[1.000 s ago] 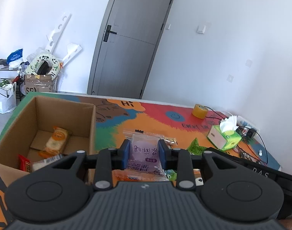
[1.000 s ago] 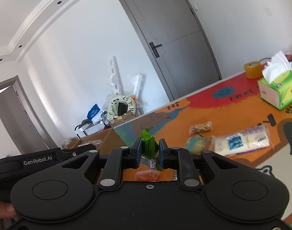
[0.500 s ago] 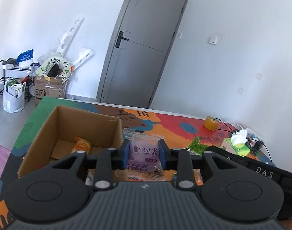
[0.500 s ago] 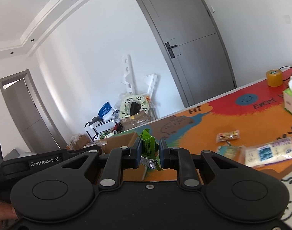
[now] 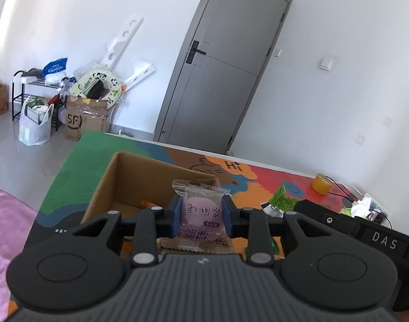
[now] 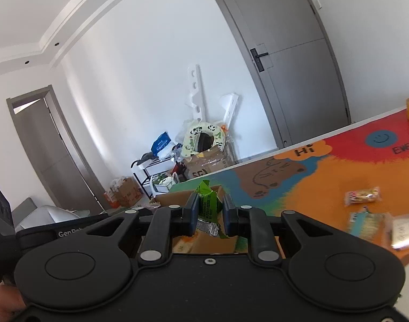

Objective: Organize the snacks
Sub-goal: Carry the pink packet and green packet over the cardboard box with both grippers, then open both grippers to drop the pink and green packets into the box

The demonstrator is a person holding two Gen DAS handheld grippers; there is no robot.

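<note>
Above the open cardboard box we hold our left gripper, its blue pads pressed against both sides of a clear-wrapped purple snack, so that claw is narrow and clamped on the packet. The packet stands upright between the pads, its crimped top edge rising above them and its lower edge hanging below, with printed characters across the front. Behind and beneath it the box sits on the colourful table mat, near the mat's green corner; only a small part of the box floor shows, and an orange scrap lies there, too small for us to name. To the right in this view we see our right gripper as a dark body carrying a green snack packet. From the right wrist view, that claw is closed tight on the green packet, whose torn green top pokes up between the pads and whose silver inner foil shows below. The box appears just beyond it. Farther right on the orange part of the mat lie several loose snacks, blurred, well apart from the box. A roll of yellow tape rests near the far edge.
</note>
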